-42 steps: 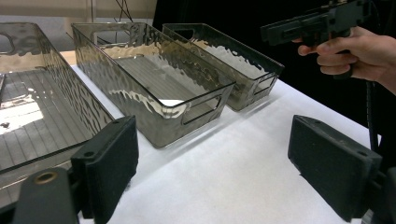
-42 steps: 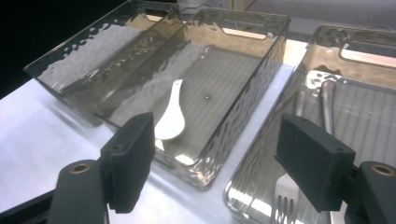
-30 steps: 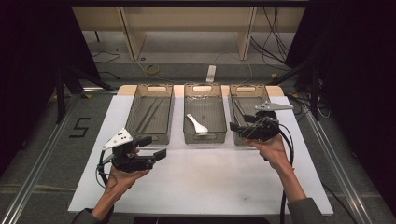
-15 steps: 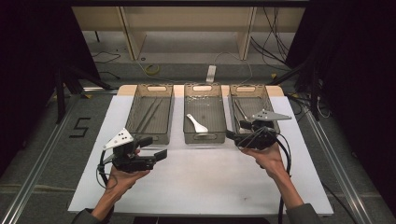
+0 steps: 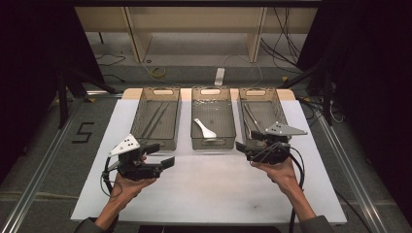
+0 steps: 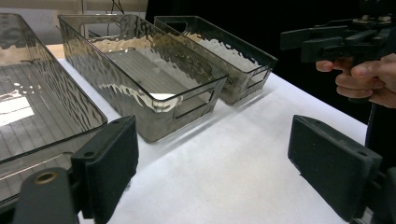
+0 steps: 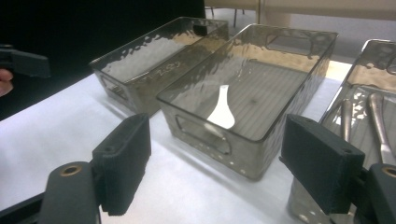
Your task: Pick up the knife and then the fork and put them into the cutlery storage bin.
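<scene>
Smoky grey rippled bins (image 5: 212, 145), white spoon (image 5: 205, 128).
Black grippers, left (image 5: 165, 162) and right (image 5: 240, 146), with grey dotted plates; white table sheet (image 5: 209, 189); silvery utensils (image 7: 378, 123) in one bin.

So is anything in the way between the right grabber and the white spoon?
Yes: the middle bin's near wall stands between the open right gripper and the white spoon. From above, nothing visible covers it.

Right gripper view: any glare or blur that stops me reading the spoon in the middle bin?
Right gripper view: the spoon reads sharp and white through the rippled bin wall, with bright glare only on the far rim; the near jaws are soft. High view: the spoon is small but clear, and the surroundings are dark. Left gripper view: glare streaks the bin walls.
</scene>
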`<state>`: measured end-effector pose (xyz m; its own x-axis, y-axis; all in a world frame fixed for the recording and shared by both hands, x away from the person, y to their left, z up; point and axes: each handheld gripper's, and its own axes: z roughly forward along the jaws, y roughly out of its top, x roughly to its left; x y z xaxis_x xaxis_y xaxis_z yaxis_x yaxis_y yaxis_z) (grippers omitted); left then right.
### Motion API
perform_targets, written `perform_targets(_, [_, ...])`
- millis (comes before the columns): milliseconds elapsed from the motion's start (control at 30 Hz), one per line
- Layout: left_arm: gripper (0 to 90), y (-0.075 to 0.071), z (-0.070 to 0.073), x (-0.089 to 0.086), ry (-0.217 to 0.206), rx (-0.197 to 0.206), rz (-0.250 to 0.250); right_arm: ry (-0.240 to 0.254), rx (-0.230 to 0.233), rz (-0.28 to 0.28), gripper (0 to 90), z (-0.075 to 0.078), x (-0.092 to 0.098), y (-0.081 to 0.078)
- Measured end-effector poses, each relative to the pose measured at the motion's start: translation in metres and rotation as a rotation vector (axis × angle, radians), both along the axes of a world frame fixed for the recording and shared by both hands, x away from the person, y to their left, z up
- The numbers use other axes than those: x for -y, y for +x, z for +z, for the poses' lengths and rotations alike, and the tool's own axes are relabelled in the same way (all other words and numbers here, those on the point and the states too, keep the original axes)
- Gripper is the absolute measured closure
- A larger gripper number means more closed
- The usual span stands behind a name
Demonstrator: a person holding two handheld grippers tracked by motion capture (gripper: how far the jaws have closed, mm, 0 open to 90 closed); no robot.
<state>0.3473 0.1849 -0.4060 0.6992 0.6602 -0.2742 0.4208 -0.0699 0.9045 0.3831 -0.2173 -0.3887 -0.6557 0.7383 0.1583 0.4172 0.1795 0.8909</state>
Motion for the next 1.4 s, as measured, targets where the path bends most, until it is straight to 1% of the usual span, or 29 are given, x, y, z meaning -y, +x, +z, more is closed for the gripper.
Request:
perform_targets(133, [15.8, 0.000, 0.000, -0.001, -0.007, -0.003, 0.001, 0.003, 0.015, 0.009, 25.0, -0.004, 0.001, -0.008])
perform_targets(233, [15.8, 0.000, 0.000, -0.001, -0.004, -0.004, -0.005, 0.005, 0.025, 0.015, 24.7, -0.008, 0.001, -0.014])
perform_targets(300, [15.8, 0.000, 0.000, -0.001, -0.004, -0.006, -0.008, 0.011, 0.023, 0.019, 24.5, -0.010, 0.002, -0.018])
perform_targets(433, [15.8, -0.001, 0.000, -0.001, -0.006, -0.005, -0.008, 0.000, 0.028, 0.024, 23.7, -0.014, 0.002, -0.024])
perform_targets(567, [15.8, -0.001, 0.000, -0.001, -0.011, -0.011, -0.009, 0.006, 0.034, 0.023, 23.5, -0.017, 0.002, -0.029])
perform_targets(700, [15.8, -0.002, -0.001, 0.000, -0.013, -0.019, -0.015, 0.016, 0.030, 0.013, 23.3, -0.020, 0.006, -0.033])
perform_targets(733, [15.8, -0.002, 0.000, 0.000, -0.005, -0.020, -0.020, 0.019, 0.031, 0.011, 23.4, -0.020, 0.006, -0.034])
perform_targets(833, [15.8, -0.003, -0.001, 0.002, 0.003, -0.017, -0.025, 0.023, 0.032, 0.005, 23.3, -0.022, 0.009, -0.037])
perform_targets(900, [15.8, -0.003, -0.001, 0.001, 0.003, -0.020, -0.022, 0.025, 0.034, 0.007, 23.3, -0.023, 0.009, -0.038])
perform_targets(967, [15.8, -0.004, -0.002, 0.001, 0.003, -0.021, -0.023, 0.030, 0.026, 0.010, 23.3, -0.026, 0.009, -0.041])
perform_targets(1067, [15.8, -0.004, -0.003, 0.001, 0.007, -0.029, -0.025, 0.011, 0.027, 0.018, 23.2, -0.029, 0.008, -0.045])
perform_targets(1200, [15.8, -0.006, -0.004, 0.003, 0.018, -0.029, -0.033, 0.003, 0.023, 0.019, 23.3, -0.033, 0.010, -0.049])
perform_targets(1400, [15.8, -0.006, -0.005, 0.003, 0.024, -0.035, -0.037, 0.011, 0.026, 0.011, 23.3, -0.037, 0.015, -0.054])
